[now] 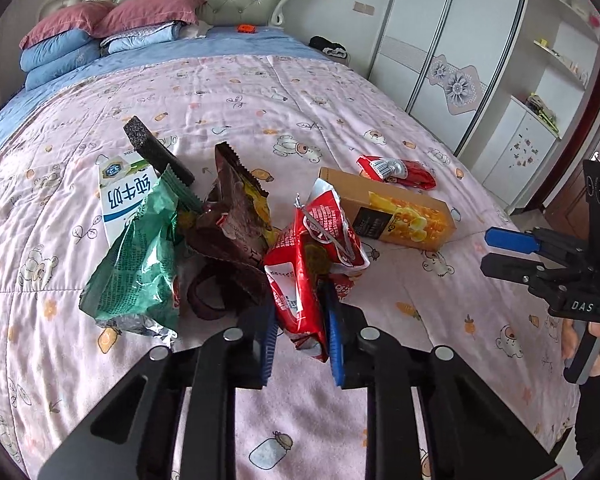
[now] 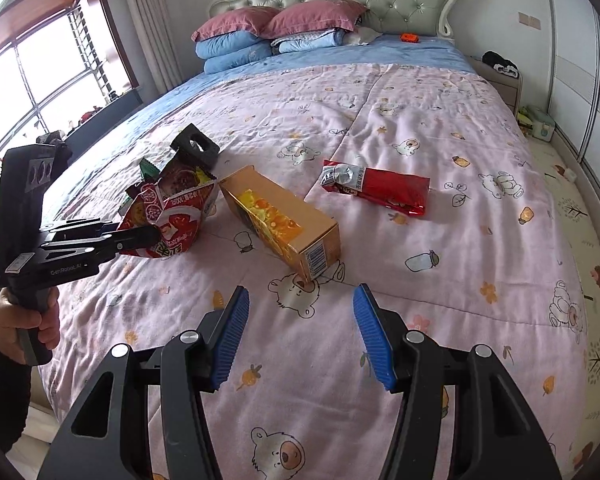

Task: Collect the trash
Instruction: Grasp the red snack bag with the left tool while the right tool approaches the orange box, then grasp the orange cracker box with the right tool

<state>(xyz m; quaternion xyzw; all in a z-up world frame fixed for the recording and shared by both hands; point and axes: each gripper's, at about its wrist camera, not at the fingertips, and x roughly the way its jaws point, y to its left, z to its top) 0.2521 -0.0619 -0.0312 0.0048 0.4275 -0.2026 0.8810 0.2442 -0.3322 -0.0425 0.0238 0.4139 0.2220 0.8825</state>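
Red snack bag [image 1: 304, 276] clamped in my left tongs [image 1: 302, 344], my right tongs [image 2: 298, 334] spread apart over pink quilt [image 2: 440, 240], yellow box [image 2: 280, 224] just ahead

Glossy crinkled foil wrapper [image 1: 304, 264], matt cardboard box [image 2: 288, 220], soft quilted cloth bedspread [image 2: 420, 128].

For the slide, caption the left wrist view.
Left gripper clamps a red snack bag among wrappers on the pink quilt.
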